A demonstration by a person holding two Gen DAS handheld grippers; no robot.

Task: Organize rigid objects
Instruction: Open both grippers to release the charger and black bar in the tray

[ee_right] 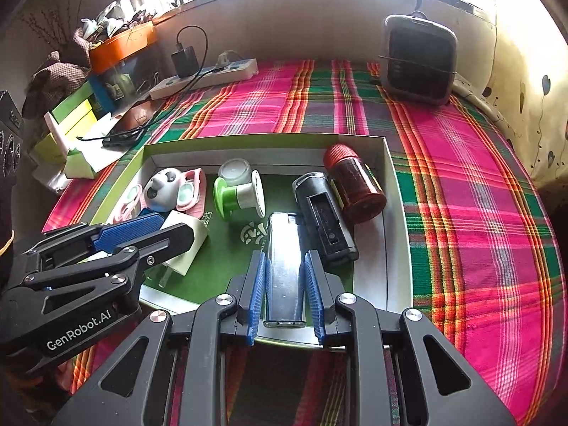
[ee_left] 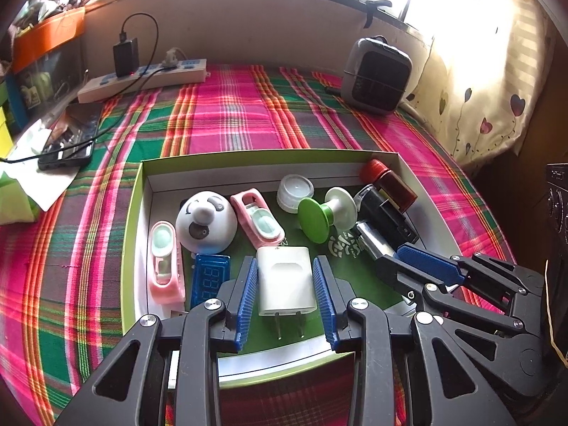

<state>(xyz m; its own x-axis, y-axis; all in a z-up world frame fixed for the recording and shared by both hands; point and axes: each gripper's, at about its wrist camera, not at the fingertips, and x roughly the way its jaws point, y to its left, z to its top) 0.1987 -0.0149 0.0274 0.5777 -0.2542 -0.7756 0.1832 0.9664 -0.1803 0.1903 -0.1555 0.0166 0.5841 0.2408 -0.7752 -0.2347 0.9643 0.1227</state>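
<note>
The left gripper's [ee_left: 287,296] fingers straddle the white charger [ee_left: 286,284], gaps showing; the right gripper's [ee_right: 284,294] fingers flank the silver power bank [ee_right: 284,269], contact unclear. Both items lie inside the box [ee_left: 269,163], near its front wall. Likely placing; next, retreat upward cleanly.

blue display module [ee_left: 209,280] half hidden behind left gripper [ee_left: 287,296]; tray [ee_right: 397,234] print too small to read.
</note>
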